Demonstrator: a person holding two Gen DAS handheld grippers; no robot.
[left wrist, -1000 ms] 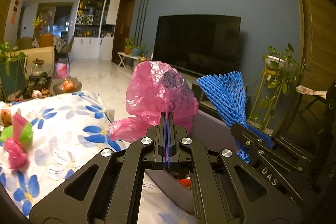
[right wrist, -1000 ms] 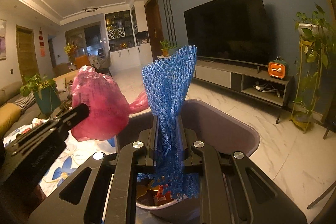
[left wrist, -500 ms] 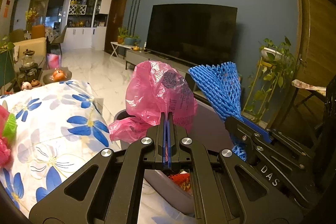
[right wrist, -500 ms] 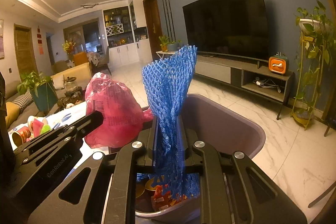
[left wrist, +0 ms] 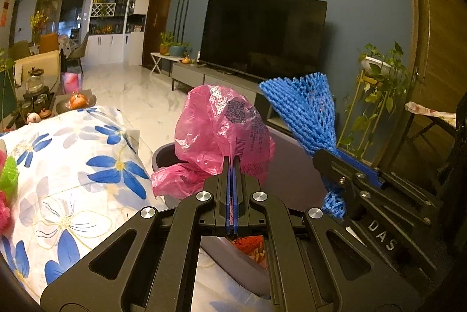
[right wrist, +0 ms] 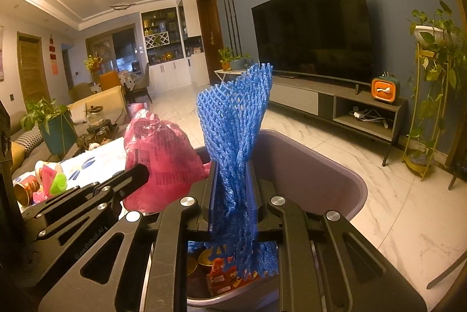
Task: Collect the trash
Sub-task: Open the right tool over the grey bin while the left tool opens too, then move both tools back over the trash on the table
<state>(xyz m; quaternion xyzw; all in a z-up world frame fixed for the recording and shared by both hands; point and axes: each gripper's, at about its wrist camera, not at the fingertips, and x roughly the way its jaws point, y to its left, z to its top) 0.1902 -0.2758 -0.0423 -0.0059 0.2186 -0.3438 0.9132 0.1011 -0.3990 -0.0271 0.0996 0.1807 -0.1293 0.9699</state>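
My left gripper (left wrist: 232, 163) is shut on a crumpled pink plastic bag (left wrist: 217, 133) and holds it above the near rim of a grey-purple trash bin (left wrist: 287, 180). My right gripper (right wrist: 231, 166) is shut on a blue foam net (right wrist: 235, 119) that stands up between the fingers and hangs down over the bin (right wrist: 306, 163). The bin holds wrappers and other trash (right wrist: 221, 272). In the left wrist view the blue net (left wrist: 306, 110) and right gripper (left wrist: 329, 158) are to the right. In the right wrist view the pink bag (right wrist: 159, 157) and left gripper (right wrist: 140, 171) are to the left.
A table with a blue-flowered cloth (left wrist: 73, 180) is on the left, with pink and green trash (right wrist: 51, 180) and a can (right wrist: 24, 189) on it. A TV (right wrist: 315, 28) on a low cabinet, plant stands (right wrist: 432, 95) and marble floor lie beyond the bin.
Both grippers have moved right, from over the table to over the bin, still holding the bag and the net. The table has slid left in view.
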